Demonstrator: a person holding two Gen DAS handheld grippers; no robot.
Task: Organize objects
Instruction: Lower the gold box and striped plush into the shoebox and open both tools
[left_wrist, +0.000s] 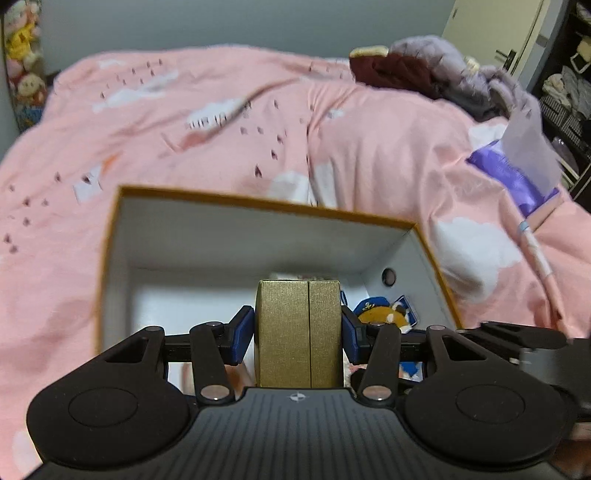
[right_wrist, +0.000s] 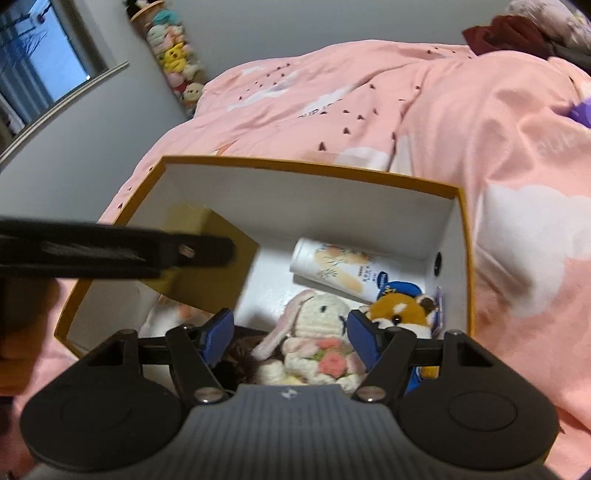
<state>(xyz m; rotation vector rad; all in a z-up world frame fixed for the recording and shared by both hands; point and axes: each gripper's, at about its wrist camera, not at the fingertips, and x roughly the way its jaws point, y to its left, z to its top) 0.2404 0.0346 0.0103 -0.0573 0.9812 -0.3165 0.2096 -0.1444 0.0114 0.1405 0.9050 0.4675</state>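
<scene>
An open storage box with an orange rim (left_wrist: 266, 206) and white inside sits on a pink bed; it also shows in the right wrist view (right_wrist: 314, 168). My left gripper (left_wrist: 298, 332) is shut on a gold box (left_wrist: 298, 325) and holds it over the storage box's opening. In the right wrist view the gold box (right_wrist: 218, 254) hangs at the storage box's left side under the left gripper's arm (right_wrist: 110, 251). My right gripper (right_wrist: 291, 334) is open above a crocheted white bunny (right_wrist: 317, 339) that lies in the storage box, with a fox plush (right_wrist: 402, 310) and a white tube (right_wrist: 340, 269).
The pink duvet (left_wrist: 221, 122) covers the bed all around the box. A purple packet (left_wrist: 513, 173) and a heap of dark and grey clothes (left_wrist: 436, 70) lie at the far right. Plush toys (right_wrist: 173, 55) hang on the wall at the back left.
</scene>
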